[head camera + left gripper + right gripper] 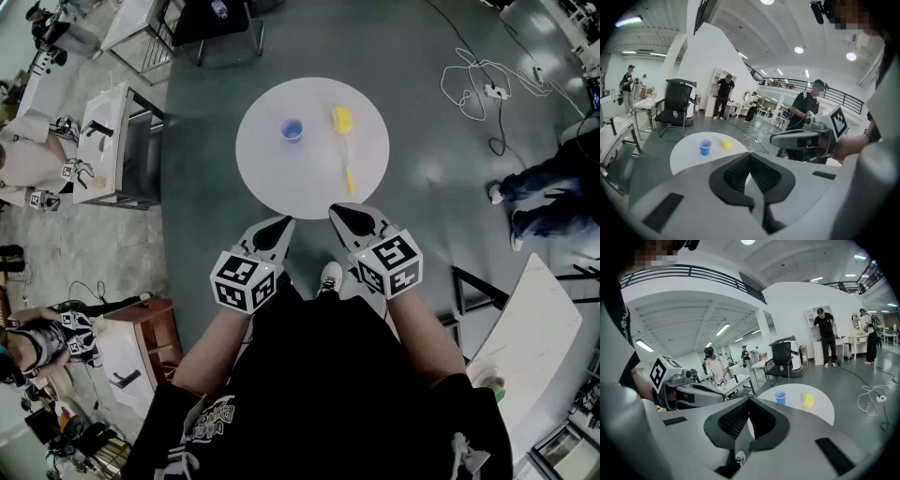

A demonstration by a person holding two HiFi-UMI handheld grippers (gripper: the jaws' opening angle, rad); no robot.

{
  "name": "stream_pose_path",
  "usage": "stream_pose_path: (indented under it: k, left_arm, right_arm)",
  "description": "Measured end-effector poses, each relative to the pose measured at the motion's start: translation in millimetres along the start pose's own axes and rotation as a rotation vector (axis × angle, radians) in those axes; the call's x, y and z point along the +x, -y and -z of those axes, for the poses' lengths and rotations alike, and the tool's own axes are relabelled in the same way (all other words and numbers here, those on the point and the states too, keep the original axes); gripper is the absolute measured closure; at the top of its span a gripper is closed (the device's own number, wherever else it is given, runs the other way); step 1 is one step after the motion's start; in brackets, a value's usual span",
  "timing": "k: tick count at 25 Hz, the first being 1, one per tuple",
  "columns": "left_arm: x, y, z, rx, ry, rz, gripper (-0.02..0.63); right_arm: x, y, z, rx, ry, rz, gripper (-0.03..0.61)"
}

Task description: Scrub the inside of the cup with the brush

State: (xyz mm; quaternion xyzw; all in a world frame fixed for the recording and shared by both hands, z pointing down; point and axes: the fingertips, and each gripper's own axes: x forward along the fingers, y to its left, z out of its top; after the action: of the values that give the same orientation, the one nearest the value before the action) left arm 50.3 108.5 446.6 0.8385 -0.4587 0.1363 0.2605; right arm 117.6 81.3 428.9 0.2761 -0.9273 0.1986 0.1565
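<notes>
Jaws of left gripper closed together, nothing between them. Right gripper jaws likewise closed, empty. Both grippers held side by side, tips at near rim of round white table, tilted downward. Blue cup upright on table, left of centre, well apart from both grippers. Yellow brush lying flat beside cup on its right, not touching; head at far end, handle toward right gripper. Black office chair beyond table. Loose cables on floor.
</notes>
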Motion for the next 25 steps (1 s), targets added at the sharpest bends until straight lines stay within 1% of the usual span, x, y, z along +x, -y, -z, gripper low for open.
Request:
stream_pose_path:
  k: [12, 17, 25]
  left_arm:
    - [-6, -2, -3, 0.004, 0.005, -0.005, 0.607]
    - [-12, 1, 0, 0.004, 0.012, -0.007, 0.607]
    - [-18, 2, -1, 0.021, 0.021, -0.002, 0.607]
  right_arm:
    - [-1, -6, -1, -0.009, 0.001, 0.003, 0.557]
    - [-5, -14, -3, -0.038, 0.021, 0.002, 0.555]
    - [-4, -16, -4, -0.026, 0.029, 0.009, 0.555]
